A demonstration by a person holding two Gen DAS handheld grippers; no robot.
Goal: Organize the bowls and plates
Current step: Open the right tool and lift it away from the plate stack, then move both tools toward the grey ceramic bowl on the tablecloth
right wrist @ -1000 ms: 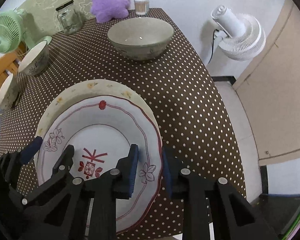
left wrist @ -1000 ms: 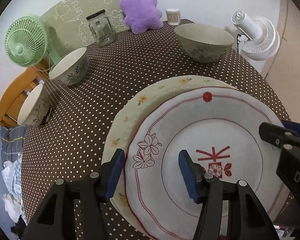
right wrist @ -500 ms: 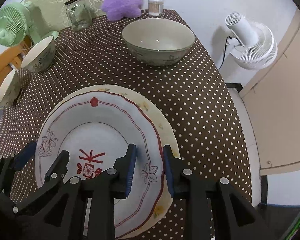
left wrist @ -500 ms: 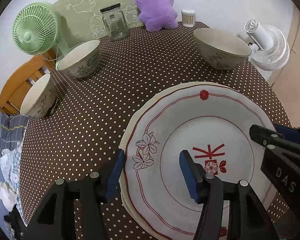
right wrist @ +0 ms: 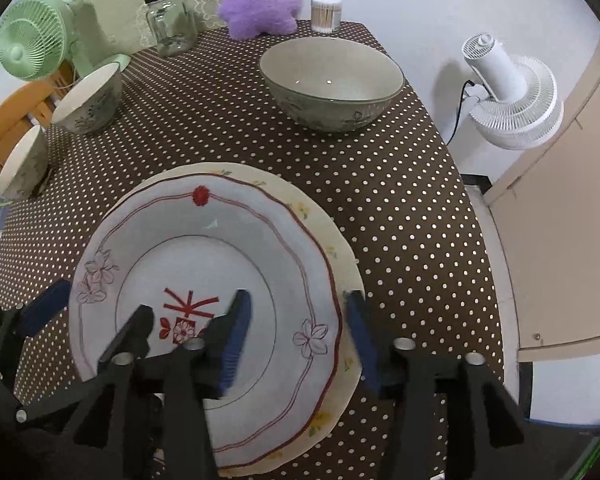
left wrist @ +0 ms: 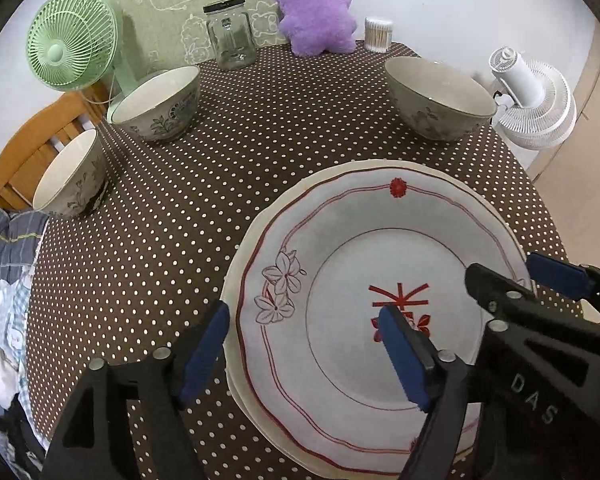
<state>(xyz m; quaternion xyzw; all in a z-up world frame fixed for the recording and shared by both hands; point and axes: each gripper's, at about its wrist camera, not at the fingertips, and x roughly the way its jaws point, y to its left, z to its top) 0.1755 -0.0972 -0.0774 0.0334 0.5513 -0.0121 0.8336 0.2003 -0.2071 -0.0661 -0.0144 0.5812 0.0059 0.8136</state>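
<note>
Moved: both jaws widening since earlier, off the plate rims
Plates: two, red-patterned plate [left wrist: 380,248] stacked on cream plate [right wrist: 340,256], bench [left wrist: 220,160] front
Bowls: three, apart
Left gripper [left wrist: 304,344]: jaws spread, opening
Right gripper [right wrist: 300,320]: jaws spread, opening

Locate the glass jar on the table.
In both views the glass jar stands at the table's far edge, between the green fan and the purple plush toy.

Red-trimmed white plate [left wrist: 380,264] stacked on cream plate [right wrist: 340,256]; three bowls [left wrist: 440,100] stand apart
</note>
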